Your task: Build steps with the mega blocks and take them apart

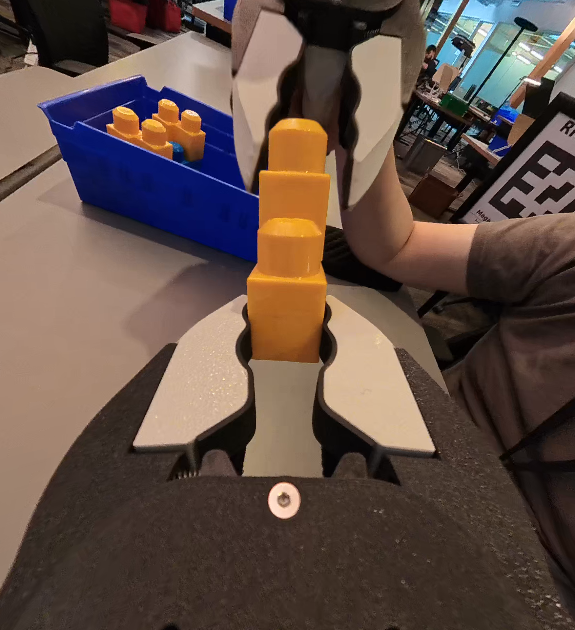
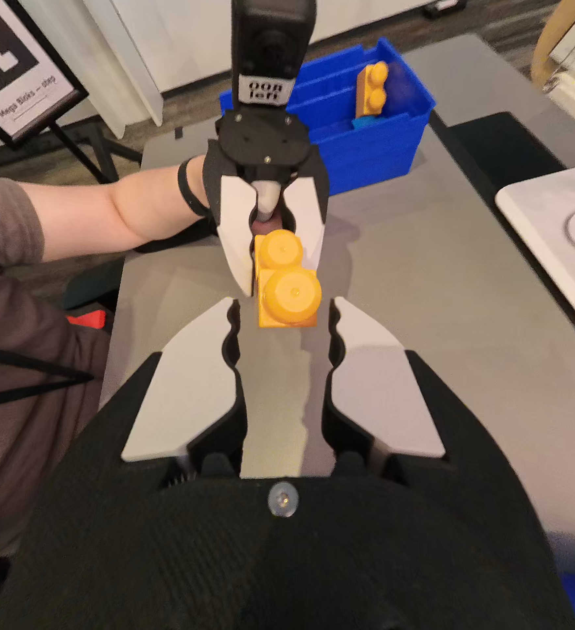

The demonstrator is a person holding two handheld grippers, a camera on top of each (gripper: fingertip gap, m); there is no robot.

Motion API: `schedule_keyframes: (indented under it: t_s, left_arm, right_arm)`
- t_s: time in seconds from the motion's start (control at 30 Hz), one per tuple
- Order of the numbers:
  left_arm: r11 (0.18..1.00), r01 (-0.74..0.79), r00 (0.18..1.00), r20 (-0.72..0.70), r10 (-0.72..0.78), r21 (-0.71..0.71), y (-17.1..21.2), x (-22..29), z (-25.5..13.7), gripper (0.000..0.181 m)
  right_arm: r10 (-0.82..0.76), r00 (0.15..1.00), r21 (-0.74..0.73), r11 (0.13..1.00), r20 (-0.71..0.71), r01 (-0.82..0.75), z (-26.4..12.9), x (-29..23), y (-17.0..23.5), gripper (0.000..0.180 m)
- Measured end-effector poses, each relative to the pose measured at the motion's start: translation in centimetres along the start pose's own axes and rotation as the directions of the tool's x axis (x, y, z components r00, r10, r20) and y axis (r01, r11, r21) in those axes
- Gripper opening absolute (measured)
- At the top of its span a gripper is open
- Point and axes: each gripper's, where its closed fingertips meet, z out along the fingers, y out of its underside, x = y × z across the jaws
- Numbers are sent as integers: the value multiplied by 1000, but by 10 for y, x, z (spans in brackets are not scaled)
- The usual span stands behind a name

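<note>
An orange step stack (image 1: pixel 287 306) of two mega blocks has its upper block (image 1: pixel 294 197) on the far half of the lower one. My left gripper (image 1: pixel 286 303) is shut on the lower block. My right gripper (image 1: pixel 298 196) comes down from above, open, with its fingers either side of the upper block and not touching it. In the right wrist view, the right gripper (image 2: pixel 284 303) is open around the stack (image 2: pixel 287 293), and the left gripper (image 2: pixel 279 272) grips it from the far side.
A blue bin (image 1: pixel 149 191) on the grey table (image 1: pixel 57 306) holds orange blocks (image 1: pixel 156 133) and a blue block (image 1: pixel 180 153); it also shows in the right wrist view (image 2: pixel 364 160). A framed sign (image 1: pixel 551 170) stands at the right. A white object (image 2: pixel 551 238) lies at the table's right edge. There is about 6 cm between the tips of the two grippers. The white object (image 2: pixel 551 238) is about equally far from each gripper, around 35 cm.
</note>
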Motion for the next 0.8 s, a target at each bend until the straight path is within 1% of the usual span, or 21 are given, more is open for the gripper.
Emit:
schedule_keyframes:
  t_s: [0.1,0.2,0.23,0.27,0.3,0.4,0.5,0.57,0.63,0.7,0.73,0.8]
  left_arm:
    - [1000,-21,1000,-2,21,-11,1,1,0,37]
    - [999,-42,999,-8,42,29,-4,3,-4,37]
    - [999,-33,999,-22,34,39,-7,5,-5,45]
    - [999,-26,999,-23,26,40,-9,6,-6,59]
    - [999,-33,999,-9,33,36,-10,5,-8,66]
    - [997,-75,997,33,74,34,-13,4,-15,70]
    - [996,-79,997,29,78,41,-17,6,-23,67]
    - [995,-93,995,30,91,47,-20,8,-28,63]
    - [994,-101,994,40,100,48,-22,8,-32,63]
    - [993,-111,993,44,109,44,-23,10,-36,62]
    - [992,-118,992,47,115,43,-24,11,-38,62]
    - [991,-128,990,59,125,48,-27,12,-42,61]
  right_arm:
    - [31,999,-53,998,27,-30,6,-1,9,36]
    - [9,1000,-58,998,17,-8,6,0,8,36]
    - [-9,1000,-53,999,1,9,4,-1,6,36]
    - [-33,999,-49,998,-29,31,0,0,3,36]
    - [-57,996,-46,997,-66,54,-6,2,0,36]
    - [-105,984,-26,994,-146,102,-43,0,-6,36]
    - [-104,958,42,992,-266,119,-108,6,-4,36]
    - [-66,905,41,995,-420,92,-154,28,14,36]
    - [-38,842,-5,999,-539,42,-189,52,44,36]
    - [-59,828,-81,997,-557,17,-200,70,76,36]
    - [-64,838,-114,994,-542,3,-200,77,91,36]
    - [-26,853,-152,986,-521,-63,-193,95,114,36]
